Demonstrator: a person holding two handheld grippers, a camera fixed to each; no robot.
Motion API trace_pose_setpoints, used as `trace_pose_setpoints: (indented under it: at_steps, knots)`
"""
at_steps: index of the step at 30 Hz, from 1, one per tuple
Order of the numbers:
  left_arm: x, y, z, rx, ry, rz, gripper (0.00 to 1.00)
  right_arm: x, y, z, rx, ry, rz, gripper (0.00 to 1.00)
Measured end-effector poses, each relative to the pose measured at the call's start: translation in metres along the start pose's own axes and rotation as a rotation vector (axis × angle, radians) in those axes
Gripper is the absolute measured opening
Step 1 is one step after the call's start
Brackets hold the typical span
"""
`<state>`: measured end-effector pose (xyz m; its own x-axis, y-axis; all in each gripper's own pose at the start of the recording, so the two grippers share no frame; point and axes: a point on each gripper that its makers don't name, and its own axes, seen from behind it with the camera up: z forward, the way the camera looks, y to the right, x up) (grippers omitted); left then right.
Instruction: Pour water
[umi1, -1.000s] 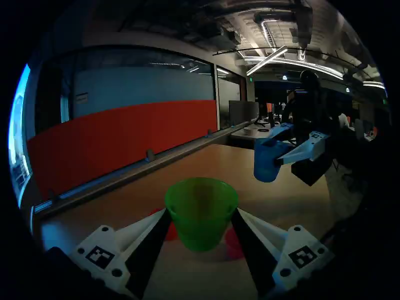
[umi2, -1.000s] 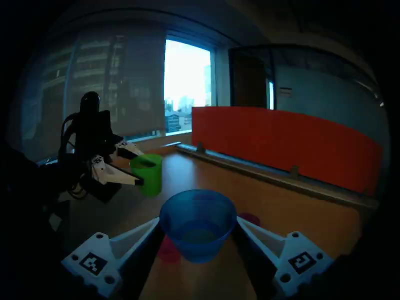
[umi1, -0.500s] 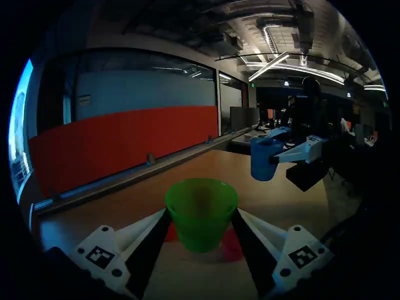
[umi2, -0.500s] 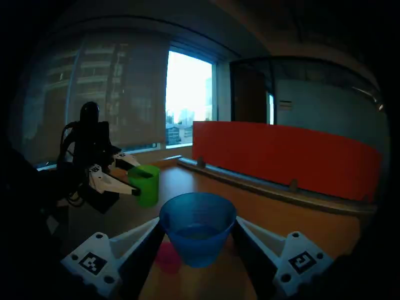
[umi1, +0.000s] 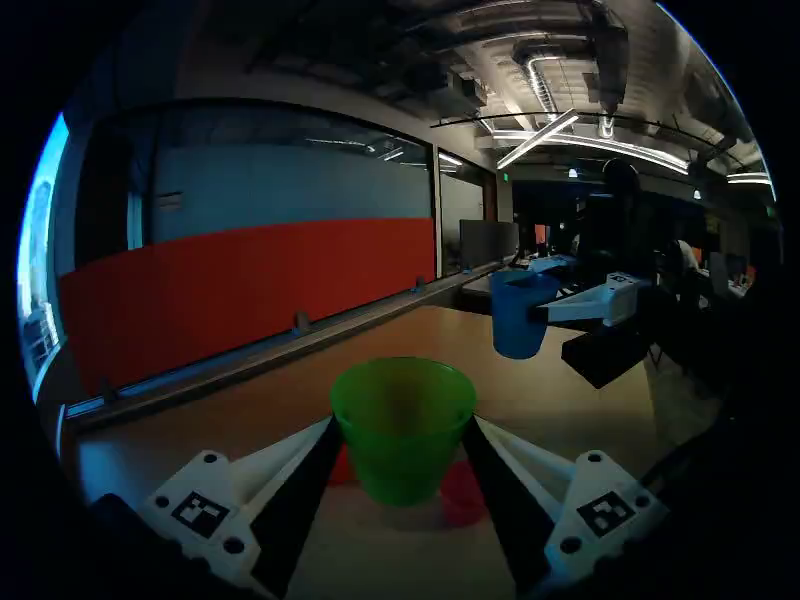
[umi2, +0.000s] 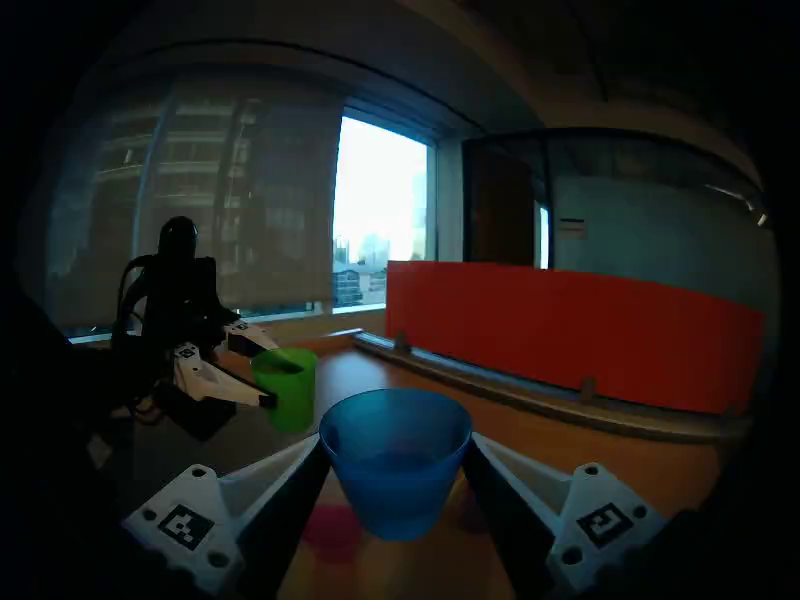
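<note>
Since a second ago the blue cup has swung from a tilt back to upright and drifted slightly towards the red partition, as the left gripper view shows; the green cup has kept its place between its fingers. Left gripper: both fingers press on the sides of the green cup, which stands upright with its mouth open. Right gripper: both fingers pinch the blue cup, also upright, and a faint liquid level shows through its wall in the right gripper view. In the left gripper view the blue cup hangs clear above the wooden worktop, beyond and to the right of the green cup; the two cups are apart, not touching. Two red round patches lie on the worktop under the green cup; what they are cannot be told. A bright window stands behind the left gripper in the right gripper view.
</note>
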<state>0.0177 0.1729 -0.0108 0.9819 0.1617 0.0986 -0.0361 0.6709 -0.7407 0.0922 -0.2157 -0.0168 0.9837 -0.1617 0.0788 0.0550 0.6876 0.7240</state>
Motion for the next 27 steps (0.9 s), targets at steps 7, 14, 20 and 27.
trace_pose_setpoints:
  at_steps: [7,14,20,27]
  knots:
    - [-0.001,0.009,-0.001,-0.015,0.004,0.013,0.84,0.007,-0.001,0.003,0.006,-0.003,-0.038,0.90]
    - [-0.003,0.018,0.000,-0.026,0.012,0.013,0.84,0.018,-0.003,0.008,0.015,-0.003,-0.105,0.89]
    - [-0.006,0.024,0.000,-0.040,0.021,-0.009,0.84,0.027,-0.004,0.015,0.028,-0.006,-0.165,0.89]
    - [-0.011,0.033,0.003,-0.060,0.030,-0.023,0.83,0.039,-0.008,0.024,0.051,-0.004,-0.248,0.89]
